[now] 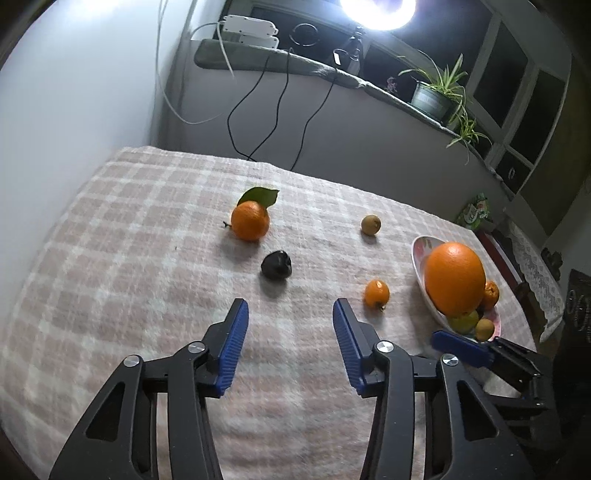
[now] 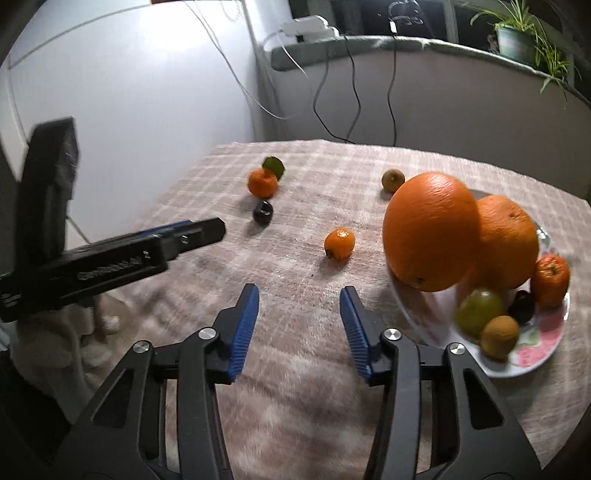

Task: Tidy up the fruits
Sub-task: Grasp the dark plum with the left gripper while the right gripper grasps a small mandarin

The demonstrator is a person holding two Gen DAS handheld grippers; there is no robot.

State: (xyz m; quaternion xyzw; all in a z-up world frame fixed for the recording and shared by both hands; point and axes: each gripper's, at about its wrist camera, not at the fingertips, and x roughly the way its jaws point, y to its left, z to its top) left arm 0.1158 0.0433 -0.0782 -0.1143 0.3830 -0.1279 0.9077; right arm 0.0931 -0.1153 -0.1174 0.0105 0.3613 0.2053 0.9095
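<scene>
My left gripper (image 1: pixel 290 308) is open and empty above the checked cloth, short of a dark fruit (image 1: pixel 276 263). Beyond lie an orange with a leaf (image 1: pixel 250 220), a brownish fruit (image 1: pixel 371 224) and a small mandarin (image 1: pixel 376 294). A floral plate (image 1: pixel 419 254) at right holds a big orange (image 1: pixel 454 277) and smaller fruits. My right gripper (image 2: pixel 299 295) is open and empty, left of the plate (image 2: pixel 539 350), which holds two big oranges (image 2: pixel 430 230), a mandarin (image 2: pixel 550 275), a green fruit (image 2: pixel 478 310) and a kiwi (image 2: pixel 500 336). The small mandarin (image 2: pixel 339 243) lies ahead.
The table (image 1: pixel 129 229) stands against a white wall at left, with a ledge behind carrying cables, a power strip (image 1: pixel 251 27) and potted plants (image 1: pixel 436 94). A bright ring lamp (image 1: pixel 376 13) shines above. The left gripper's body (image 2: pixel 110 258) shows in the right wrist view.
</scene>
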